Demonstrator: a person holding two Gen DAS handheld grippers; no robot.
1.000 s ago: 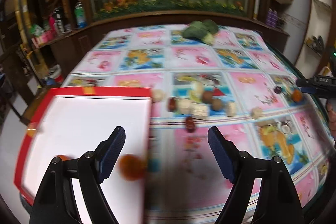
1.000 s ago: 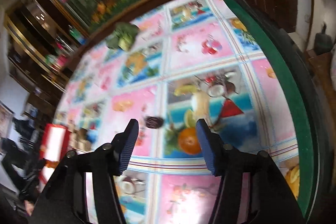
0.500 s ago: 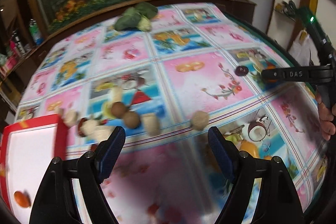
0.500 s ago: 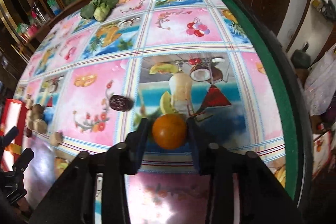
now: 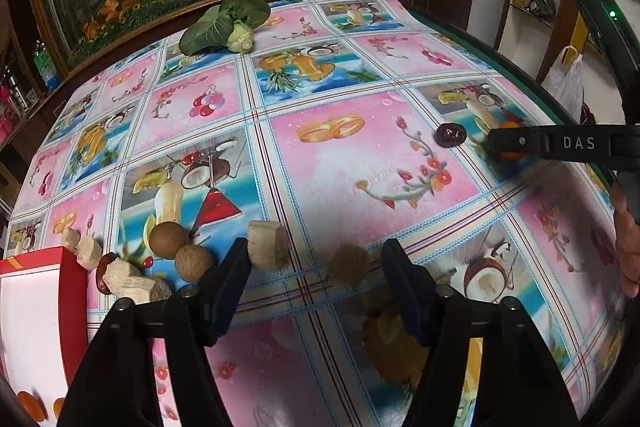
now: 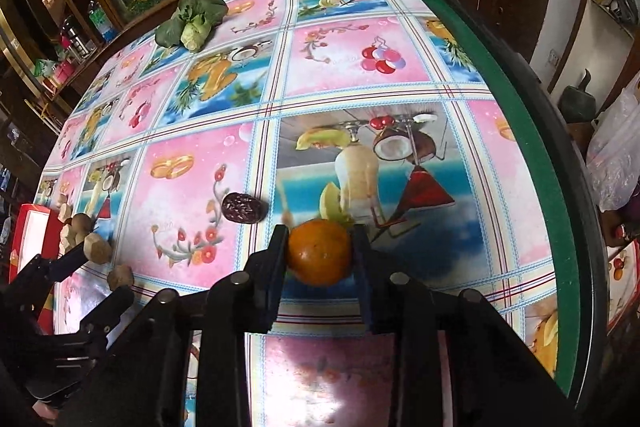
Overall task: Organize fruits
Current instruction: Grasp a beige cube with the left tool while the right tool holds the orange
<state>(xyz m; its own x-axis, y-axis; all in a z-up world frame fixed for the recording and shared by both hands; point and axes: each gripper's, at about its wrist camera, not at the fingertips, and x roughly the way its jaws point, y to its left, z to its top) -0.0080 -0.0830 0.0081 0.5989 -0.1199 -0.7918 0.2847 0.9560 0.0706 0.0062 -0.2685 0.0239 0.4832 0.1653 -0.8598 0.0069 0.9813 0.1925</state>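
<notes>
My right gripper (image 6: 320,239) is shut on a small orange (image 6: 319,253) that rests on the patterned tablecloth; a dark red date (image 6: 242,208) lies just left of it. In the left wrist view that orange (image 5: 510,155) shows behind the right gripper's finger. My left gripper (image 5: 316,267) hovers low over the cloth, its jaws closing. A tan round piece (image 5: 348,265) lies between them, untouched, and another tan piece (image 5: 268,245) sits by the left finger. Two brown round fruits (image 5: 168,239) and several tan chunks (image 5: 134,285) lie left of it, beside the red tray (image 5: 72,291).
Small oranges (image 5: 30,405) lie in the tray's near corner. A green leafy vegetable (image 5: 224,23) sits at the far edge of the table. The green table rim (image 6: 520,131) runs along the right, with a plastic bag (image 6: 616,163) beyond it.
The left gripper swung right from over the tray to the loose tan pieces, and its jaws narrowed. The right gripper shut on the small orange and has since held still.
</notes>
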